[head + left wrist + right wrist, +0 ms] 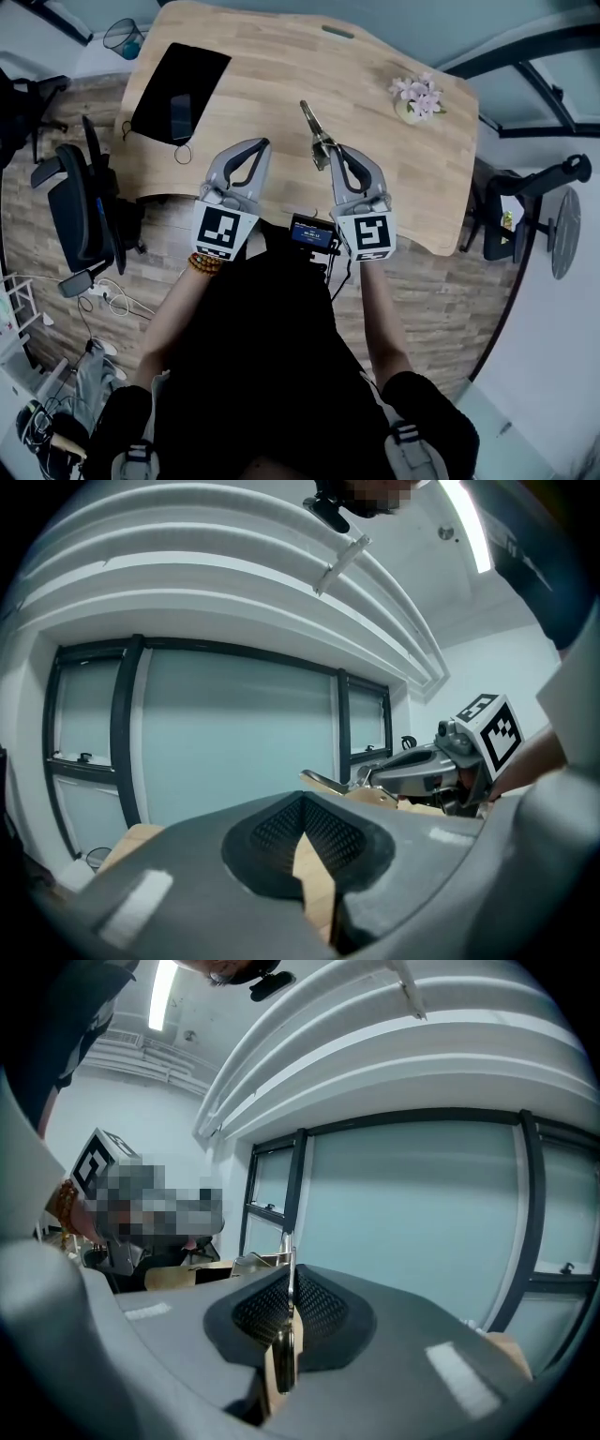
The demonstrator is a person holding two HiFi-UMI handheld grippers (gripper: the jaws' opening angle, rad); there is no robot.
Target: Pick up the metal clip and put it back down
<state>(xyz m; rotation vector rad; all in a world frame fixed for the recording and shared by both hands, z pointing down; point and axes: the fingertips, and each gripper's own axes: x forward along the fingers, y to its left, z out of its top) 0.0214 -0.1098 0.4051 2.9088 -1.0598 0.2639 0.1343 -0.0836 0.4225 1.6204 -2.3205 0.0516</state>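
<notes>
Head view: the person holds both tools over the near edge of a wooden desk point(272, 84). The left tool point(255, 148) has its jaws drawn together with nothing between them. The right tool point(335, 152) is clamped on the metal clip point(316, 129), which juts forward from its tips over the middle of the desk; whether the clip touches the wood cannot be told. A black tablet point(180, 92) lies at the far left of the desk, and a pot of flowers point(419, 96) stands at the far right. An office chair point(75, 211) stands on the floor to the left.

Left gripper view: the pads meet at their tips, empty, with only desk wood showing in the narrow gap behind them. The right tool with the clip shows at the right, before a wide window point(234, 742).

Right gripper view: the jaws are narrow, pinching the thin clip on edge between the pads, its tip rising past them.
</notes>
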